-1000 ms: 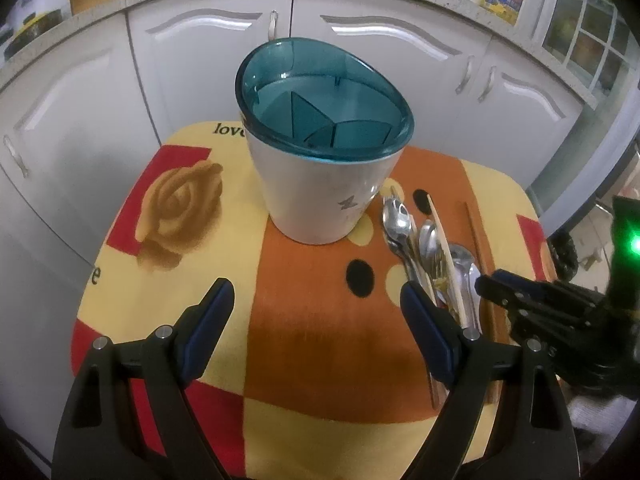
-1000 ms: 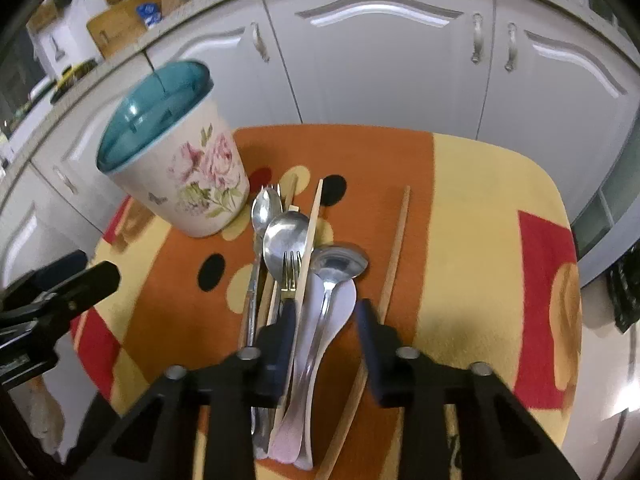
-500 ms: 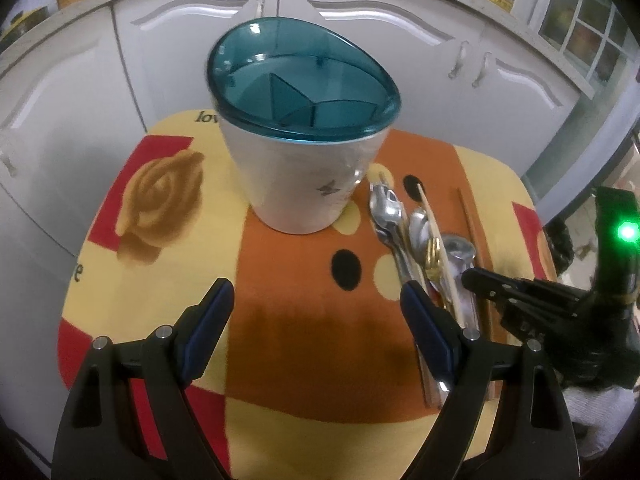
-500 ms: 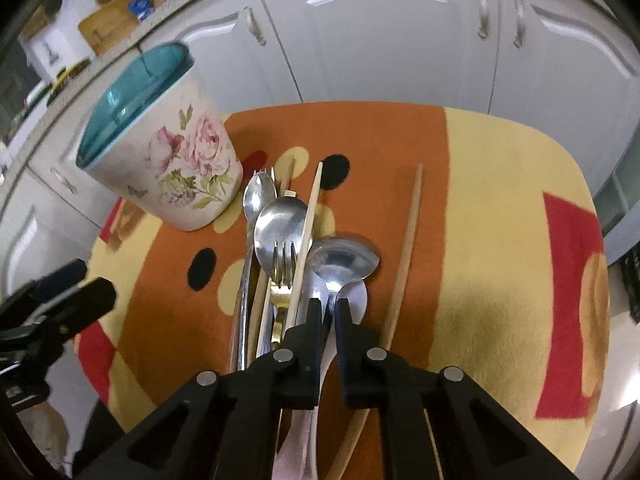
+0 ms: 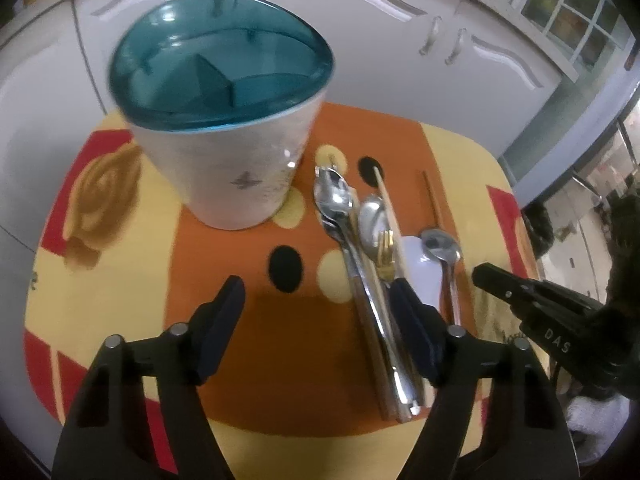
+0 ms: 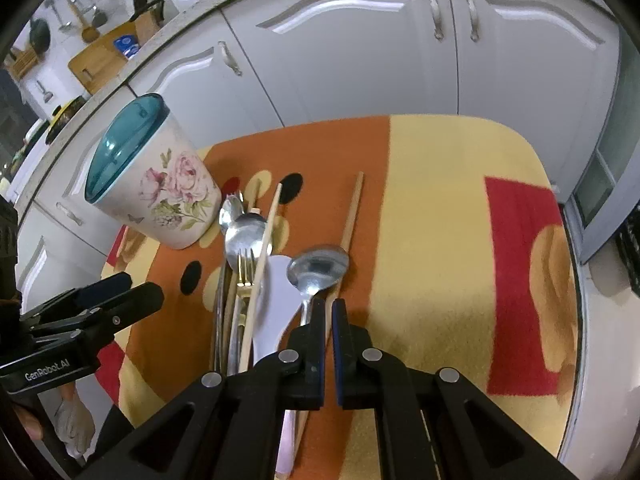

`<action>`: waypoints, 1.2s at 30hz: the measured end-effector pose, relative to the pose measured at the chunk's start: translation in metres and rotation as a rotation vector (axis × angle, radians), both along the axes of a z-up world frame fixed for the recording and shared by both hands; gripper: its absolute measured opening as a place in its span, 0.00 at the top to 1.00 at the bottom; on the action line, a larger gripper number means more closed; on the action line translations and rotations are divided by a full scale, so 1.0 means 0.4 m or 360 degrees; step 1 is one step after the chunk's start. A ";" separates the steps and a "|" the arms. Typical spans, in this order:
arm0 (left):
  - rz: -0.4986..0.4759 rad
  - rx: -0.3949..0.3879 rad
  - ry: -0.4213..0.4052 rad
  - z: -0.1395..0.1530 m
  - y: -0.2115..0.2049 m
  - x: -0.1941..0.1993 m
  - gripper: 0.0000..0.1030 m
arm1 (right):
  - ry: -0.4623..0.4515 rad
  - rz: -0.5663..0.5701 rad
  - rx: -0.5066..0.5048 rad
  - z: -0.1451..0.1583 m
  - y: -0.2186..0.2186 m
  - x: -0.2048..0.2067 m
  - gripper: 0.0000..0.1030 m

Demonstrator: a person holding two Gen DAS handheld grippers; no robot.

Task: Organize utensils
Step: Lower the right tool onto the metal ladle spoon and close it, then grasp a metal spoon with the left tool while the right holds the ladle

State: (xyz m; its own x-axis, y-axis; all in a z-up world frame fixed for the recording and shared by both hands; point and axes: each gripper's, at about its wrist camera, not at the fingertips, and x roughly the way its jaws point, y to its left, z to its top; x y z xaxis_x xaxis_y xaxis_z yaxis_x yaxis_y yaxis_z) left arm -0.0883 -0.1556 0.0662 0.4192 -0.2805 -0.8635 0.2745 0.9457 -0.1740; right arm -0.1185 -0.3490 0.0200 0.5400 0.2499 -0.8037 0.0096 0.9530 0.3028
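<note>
Lying in a loose bundle on the orange band of the patterned cloth [image 6: 440,208], the utensils [image 6: 256,264] sat just right of the floral holder [image 6: 160,196] with its teal divided insert. The right gripper [image 6: 329,312] was closed to a thin slit, its tips over the handle of a steel spoon [image 6: 318,268]; whether the pads pinched it could not be told. One wooden chopstick [image 6: 352,208] lay apart, right of the pile. The left gripper [image 5: 316,300] stood fairly wide with nothing between its jaws, which had just been narrowing, over the cloth before the holder [image 5: 224,168]
</note>
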 end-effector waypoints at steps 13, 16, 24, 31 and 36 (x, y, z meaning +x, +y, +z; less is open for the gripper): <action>0.0039 0.0050 0.0036 -0.031 0.003 0.026 0.30 | 0.0058 0.0080 0.0035 -0.037 0.041 0.042 0.80; 0.0049 0.0044 0.0043 -0.036 -0.002 0.041 0.30 | 0.0054 0.0083 0.0076 -0.041 0.033 0.054 0.95; 0.0023 0.0040 0.0113 -0.075 -0.044 0.071 0.49 | 0.0029 0.0049 0.0092 -0.044 0.004 0.027 0.96; -0.0092 -0.0058 0.0141 -0.091 -0.063 0.072 0.86 | 0.0030 0.0042 0.0139 -0.046 -0.012 0.014 0.96; -0.0152 -0.0114 0.0162 -0.086 -0.037 0.043 0.92 | 0.0018 0.0086 0.0154 -0.033 0.010 0.010 0.96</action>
